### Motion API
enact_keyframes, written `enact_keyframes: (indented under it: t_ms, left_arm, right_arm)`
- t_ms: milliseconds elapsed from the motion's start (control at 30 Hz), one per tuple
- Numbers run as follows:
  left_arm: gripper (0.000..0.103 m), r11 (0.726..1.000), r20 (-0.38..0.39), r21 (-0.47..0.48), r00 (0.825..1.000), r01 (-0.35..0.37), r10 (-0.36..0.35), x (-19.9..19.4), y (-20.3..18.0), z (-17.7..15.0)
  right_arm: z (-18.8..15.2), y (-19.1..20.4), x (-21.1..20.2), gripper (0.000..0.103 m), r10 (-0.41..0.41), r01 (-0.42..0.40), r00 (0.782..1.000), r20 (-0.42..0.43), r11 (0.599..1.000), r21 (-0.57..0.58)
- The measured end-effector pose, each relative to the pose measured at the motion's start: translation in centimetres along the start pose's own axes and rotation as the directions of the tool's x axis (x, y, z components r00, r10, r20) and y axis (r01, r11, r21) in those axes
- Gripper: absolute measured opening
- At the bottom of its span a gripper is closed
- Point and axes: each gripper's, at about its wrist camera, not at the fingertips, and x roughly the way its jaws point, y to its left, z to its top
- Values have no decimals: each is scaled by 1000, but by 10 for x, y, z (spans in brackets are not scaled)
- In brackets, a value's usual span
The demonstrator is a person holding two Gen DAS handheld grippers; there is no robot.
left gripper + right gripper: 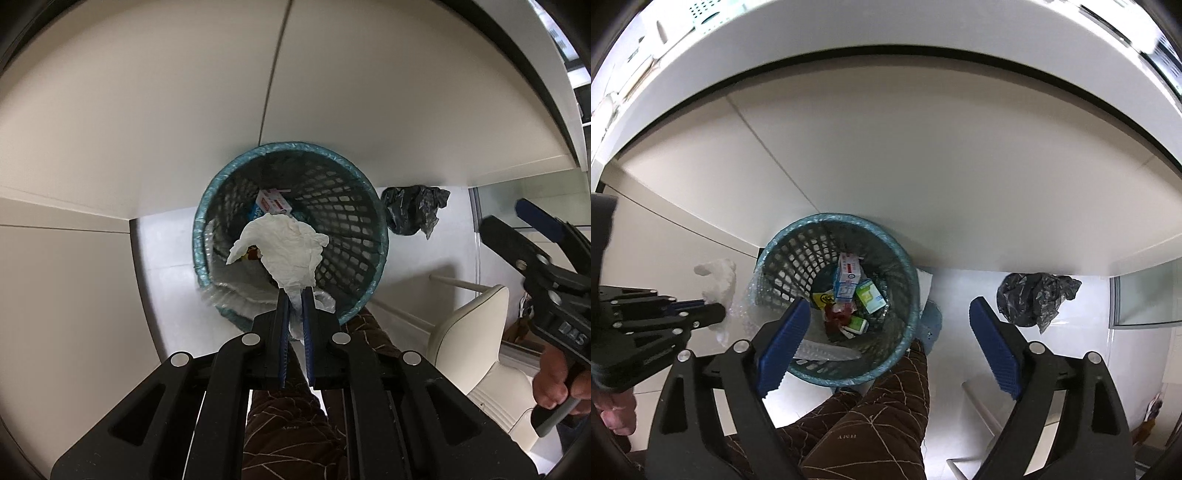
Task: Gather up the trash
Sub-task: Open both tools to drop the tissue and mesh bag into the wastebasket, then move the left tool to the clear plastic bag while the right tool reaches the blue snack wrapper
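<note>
Pinching a crumpled white tissue (pixel 284 245) between their blue pads, the left tongs (pixel 295 295) point steeply down over the mouth of a teal mesh wastebasket (pixel 364 206); the tissue bunches out past the fingertips and a strip of it trails back between the fingers. The wastebasket stands on a pale floor (pixel 960 295) against a cream cabinet front (pixel 147 129). Seen from the right wrist, the right tongs (pixel 888 314) are spread wide with nothing between the pads, the left pad over the wastebasket's near rim, the right pad out over the floor. Inside the wastebasket lie small cartons: a blue-and-white one (pixel 846 282), a green one (pixel 870 295), plus a yellow scrap (pixel 823 298) and a red wrapper (pixel 839 314). A crumpled black plastic bag (pixel 1034 297) lies on the floor just beside the wastebasket, apart from it. A person's brown patterned trouser leg (pixel 871 417) reaches to the wastebasket's near side.
</note>
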Motion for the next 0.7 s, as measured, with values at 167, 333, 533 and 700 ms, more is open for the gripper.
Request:
enact_keyframes:
  t_ms: [167, 333, 533, 700]
  left_arm:
    - [31, 1000, -5, 5, 1000, -25, 25, 2, -7, 7]
    - [54, 999, 9, -8, 999, -39, 39, -2, -6, 12]
    - [70, 1000, 68, -15, 997, -25, 26, -29, 0, 12]
    - [87, 999, 180, 4, 983, -35, 34, -76, 0, 8]
  right_arm:
    - [-2, -13, -7, 84, -24, 24, 1000, 8, 1000, 16]
    - [-1, -22, -9, 84, -17, 17, 1000, 7, 999, 49]
    - [7, -19, -25, 84, -18, 16, 999, 46, 999, 38]
    - [21, -16, -51, 84, -22, 19, 994, 106, 999, 28]
